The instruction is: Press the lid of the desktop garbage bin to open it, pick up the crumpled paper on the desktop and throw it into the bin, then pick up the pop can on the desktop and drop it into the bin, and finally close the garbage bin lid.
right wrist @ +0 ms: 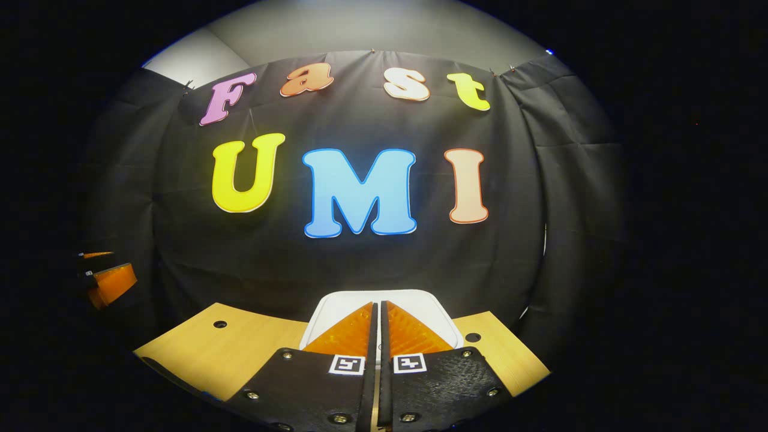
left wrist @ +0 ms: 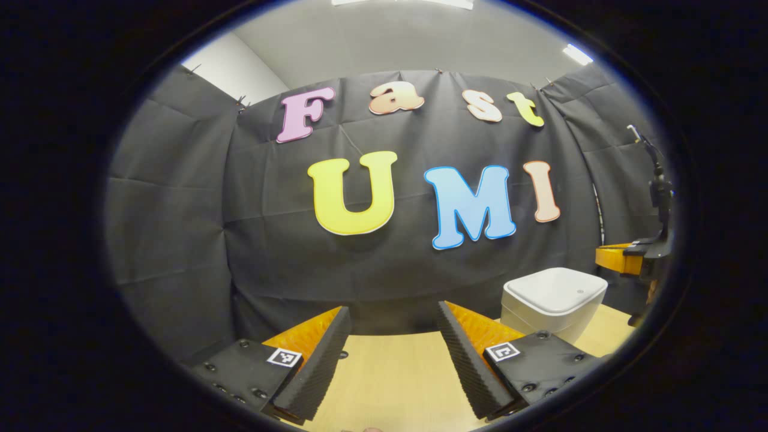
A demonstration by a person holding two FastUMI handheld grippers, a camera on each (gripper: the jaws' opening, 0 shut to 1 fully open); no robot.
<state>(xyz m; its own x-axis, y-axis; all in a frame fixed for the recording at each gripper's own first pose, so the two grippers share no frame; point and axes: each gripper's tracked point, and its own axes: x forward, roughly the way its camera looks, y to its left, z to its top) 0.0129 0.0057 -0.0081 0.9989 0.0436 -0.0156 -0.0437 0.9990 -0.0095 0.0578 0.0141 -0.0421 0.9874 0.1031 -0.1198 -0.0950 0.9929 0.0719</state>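
I am looking out over the bench (left wrist: 396,372), a pale wooden top that is running back to the black cloth wall (left wrist: 198,228) of the booth; in the right gripper view two small round holes are showing in its surface.

The garbage bin (left wrist: 555,300), white with rounded corners, is standing on the bench near the cloth wall. Its lid (left wrist: 558,289) is lying flat and closed. In the left gripper view the bin is sitting to the right of and beyond my left tongs; in the right gripper view it is lying straight ahead of the right tongs, whose tips are overlapping its lid in the picture, though I cannot tell whether they are touching it.

My left tongs (left wrist: 393,315) are standing released, the two fingers spread well apart with bare bench between them and nothing held.

My right tongs (right wrist: 379,312) are clenched, the two fingers lying together with only a thin slit between them and nothing gripped. In the left gripper view I am seeing these right tongs at the far right edge, raised above the bin.
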